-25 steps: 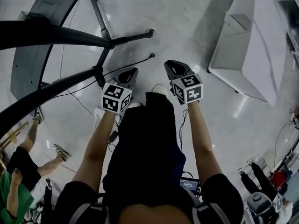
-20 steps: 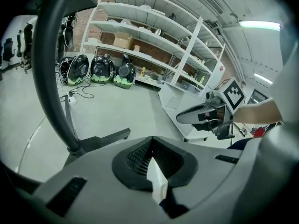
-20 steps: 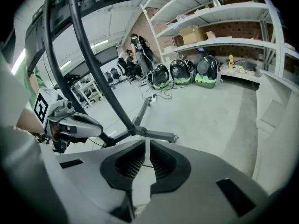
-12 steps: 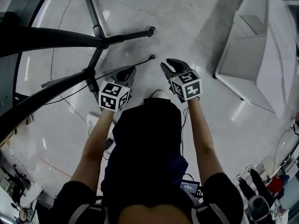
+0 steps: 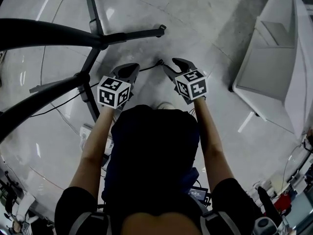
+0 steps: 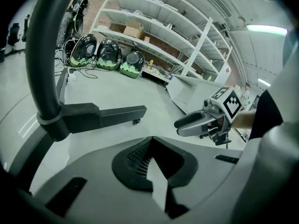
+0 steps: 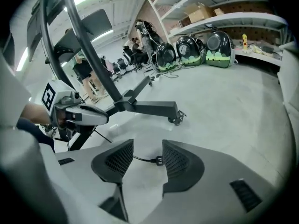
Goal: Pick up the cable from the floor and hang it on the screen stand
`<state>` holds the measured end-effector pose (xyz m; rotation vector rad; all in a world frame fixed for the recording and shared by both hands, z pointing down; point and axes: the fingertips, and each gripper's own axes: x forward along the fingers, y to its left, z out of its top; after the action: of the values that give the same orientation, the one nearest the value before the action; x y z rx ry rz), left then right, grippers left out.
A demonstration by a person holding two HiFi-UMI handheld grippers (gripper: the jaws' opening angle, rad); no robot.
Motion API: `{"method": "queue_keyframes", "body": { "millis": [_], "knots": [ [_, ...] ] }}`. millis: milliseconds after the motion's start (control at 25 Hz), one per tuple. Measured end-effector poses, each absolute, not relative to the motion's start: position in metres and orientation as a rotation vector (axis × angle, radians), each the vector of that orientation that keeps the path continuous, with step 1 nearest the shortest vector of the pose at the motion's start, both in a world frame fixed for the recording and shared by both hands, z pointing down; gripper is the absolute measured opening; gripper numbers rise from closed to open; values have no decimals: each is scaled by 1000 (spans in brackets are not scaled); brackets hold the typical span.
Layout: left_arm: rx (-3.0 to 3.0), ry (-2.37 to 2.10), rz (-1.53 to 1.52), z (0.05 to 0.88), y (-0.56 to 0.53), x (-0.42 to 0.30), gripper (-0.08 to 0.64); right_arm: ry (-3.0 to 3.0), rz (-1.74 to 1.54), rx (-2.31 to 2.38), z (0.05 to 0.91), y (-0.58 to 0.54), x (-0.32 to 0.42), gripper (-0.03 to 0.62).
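Right gripper [image 5: 169, 65] has come down, jaws just spreading wide; cable [image 7: 158, 161] end lies between them, not yet pinched.

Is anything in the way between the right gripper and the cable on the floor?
Nothing visible is. The right gripper has just been opening its jaws, and the cable lies on bare floor, seen in the gap between them, untouched.

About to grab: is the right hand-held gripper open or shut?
Open, jaws just opening: the right hand-held gripper shows a gap between its jaws, the cable plug between them, untouched.
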<state>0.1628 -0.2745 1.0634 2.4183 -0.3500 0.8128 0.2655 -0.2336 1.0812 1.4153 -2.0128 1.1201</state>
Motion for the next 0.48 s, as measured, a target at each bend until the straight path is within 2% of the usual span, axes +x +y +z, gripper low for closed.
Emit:
{"method": "queue_keyframes", "body": {
  "millis": [480],
  "knots": [
    [2426, -243, 837, 1124, -270, 148, 8, -2011, 832, 1044, 1169, -230, 235, 249]
  ]
}}
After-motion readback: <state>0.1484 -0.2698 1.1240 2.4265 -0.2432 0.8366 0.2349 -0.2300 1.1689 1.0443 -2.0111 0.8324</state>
